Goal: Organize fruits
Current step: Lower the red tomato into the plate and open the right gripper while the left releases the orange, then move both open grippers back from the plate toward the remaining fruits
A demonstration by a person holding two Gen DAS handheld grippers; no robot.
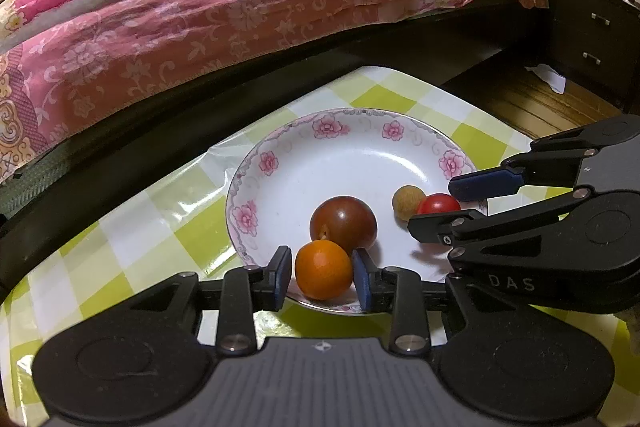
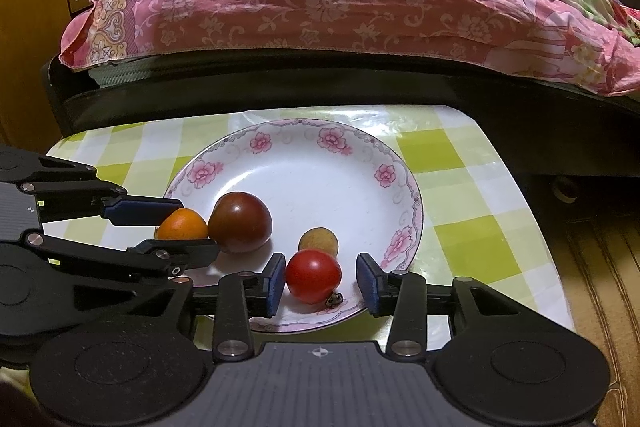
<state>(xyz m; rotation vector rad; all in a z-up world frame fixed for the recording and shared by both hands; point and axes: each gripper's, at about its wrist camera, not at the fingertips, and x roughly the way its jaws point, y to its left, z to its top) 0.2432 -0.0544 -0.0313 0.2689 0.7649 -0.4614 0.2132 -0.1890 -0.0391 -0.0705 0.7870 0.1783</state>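
A white plate with a pink flower rim (image 1: 276, 163) (image 2: 384, 175) sits on a green-checked table. On it lie an orange fruit (image 1: 323, 270) (image 2: 182, 225), a dark red-brown round fruit (image 1: 343, 225) (image 2: 240, 222), a small tan fruit (image 1: 408, 202) (image 2: 319, 241) and a red tomato (image 1: 439, 203) (image 2: 313, 275). My left gripper (image 1: 322, 277) (image 2: 176, 227) has its pads close around the orange fruit over the plate's near rim. My right gripper (image 2: 322, 281) (image 1: 440, 205) is open with the red tomato between its fingers, a gap on the right side.
The checked tablecloth (image 1: 132, 247) (image 2: 460, 211) ends close behind the plate at a dark bed frame (image 1: 200, 99) (image 2: 320, 83) with pink bedding. A dark drawer cabinet (image 1: 592, 43) stands at the right, wooden floor (image 2: 600, 267) beside the table.
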